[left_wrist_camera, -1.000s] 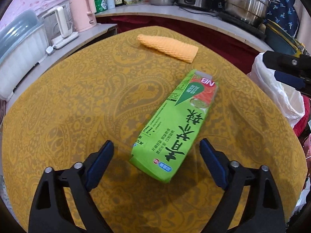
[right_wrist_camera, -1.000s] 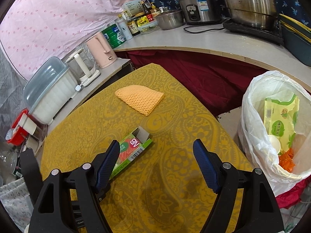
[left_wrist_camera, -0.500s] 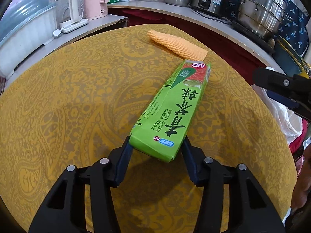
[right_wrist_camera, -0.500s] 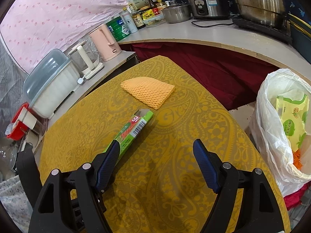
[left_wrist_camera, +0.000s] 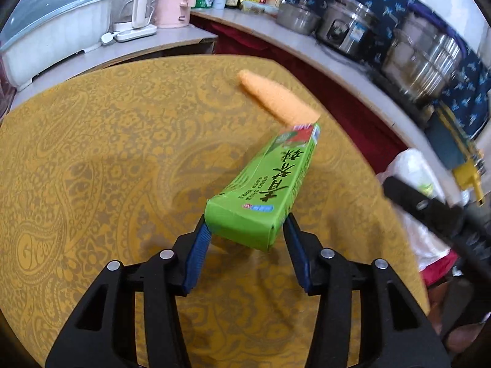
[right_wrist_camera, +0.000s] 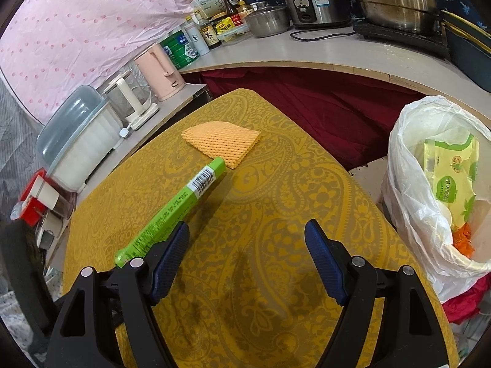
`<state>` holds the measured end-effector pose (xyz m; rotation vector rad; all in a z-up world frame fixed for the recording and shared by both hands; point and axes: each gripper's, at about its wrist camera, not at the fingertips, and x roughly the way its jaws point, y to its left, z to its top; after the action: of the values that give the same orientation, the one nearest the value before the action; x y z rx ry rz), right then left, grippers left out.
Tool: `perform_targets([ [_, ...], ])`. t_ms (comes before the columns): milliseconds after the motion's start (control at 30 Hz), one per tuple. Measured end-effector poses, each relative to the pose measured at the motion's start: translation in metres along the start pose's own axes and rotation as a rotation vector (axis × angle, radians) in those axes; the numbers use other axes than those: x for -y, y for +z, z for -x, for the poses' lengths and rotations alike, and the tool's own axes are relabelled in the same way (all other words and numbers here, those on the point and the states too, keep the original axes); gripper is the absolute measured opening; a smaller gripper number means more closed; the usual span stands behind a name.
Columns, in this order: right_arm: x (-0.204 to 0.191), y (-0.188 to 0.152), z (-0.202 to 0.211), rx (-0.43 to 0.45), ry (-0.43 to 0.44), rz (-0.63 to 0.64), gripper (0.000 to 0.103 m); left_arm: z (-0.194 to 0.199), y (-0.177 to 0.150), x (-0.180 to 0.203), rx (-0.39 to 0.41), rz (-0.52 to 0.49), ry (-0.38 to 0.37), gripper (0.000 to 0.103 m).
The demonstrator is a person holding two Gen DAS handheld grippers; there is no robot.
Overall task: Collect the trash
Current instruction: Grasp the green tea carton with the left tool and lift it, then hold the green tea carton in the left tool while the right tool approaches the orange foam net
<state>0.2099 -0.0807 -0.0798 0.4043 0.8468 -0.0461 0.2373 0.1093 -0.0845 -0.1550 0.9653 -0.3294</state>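
Observation:
A long green carton (left_wrist_camera: pixel 267 184) with dark lettering has its near end gripped by my left gripper (left_wrist_camera: pixel 245 227), whose blue pads press on both sides. That end is raised off the yellow patterned table (left_wrist_camera: pixel 92 153) and the carton slopes away. From the right wrist view the same carton (right_wrist_camera: pixel 175 211) shows its barcode side, left of my right gripper (right_wrist_camera: pixel 247 230), which stands open over the cloth with nothing between its fingers. An orange foam net sleeve (left_wrist_camera: pixel 276 101) (right_wrist_camera: pixel 221 142) lies beyond the carton's far end.
A white trash bag (right_wrist_camera: pixel 408 184) stands off the table's right edge, holding a green wipes pack and orange scraps. Behind the table a counter (right_wrist_camera: pixel 307 52) carries pots, a rice cooker, bottles, a pink kettle (right_wrist_camera: pixel 159 70) and a lidded bin (right_wrist_camera: pixel 76 135).
My left gripper went from wide open around the carton to closed on its near end, then lifted and rolled it onto its edge. The right gripper stayed open and almost still.

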Motion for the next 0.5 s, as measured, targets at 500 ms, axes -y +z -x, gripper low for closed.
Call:
perform_targets([
  [500,0.015,-0.002,0.018,0.02,0.011,-0.028,0.075,0.031,-0.043,0.013,-0.05,0.031,-0.02,0.069],
])
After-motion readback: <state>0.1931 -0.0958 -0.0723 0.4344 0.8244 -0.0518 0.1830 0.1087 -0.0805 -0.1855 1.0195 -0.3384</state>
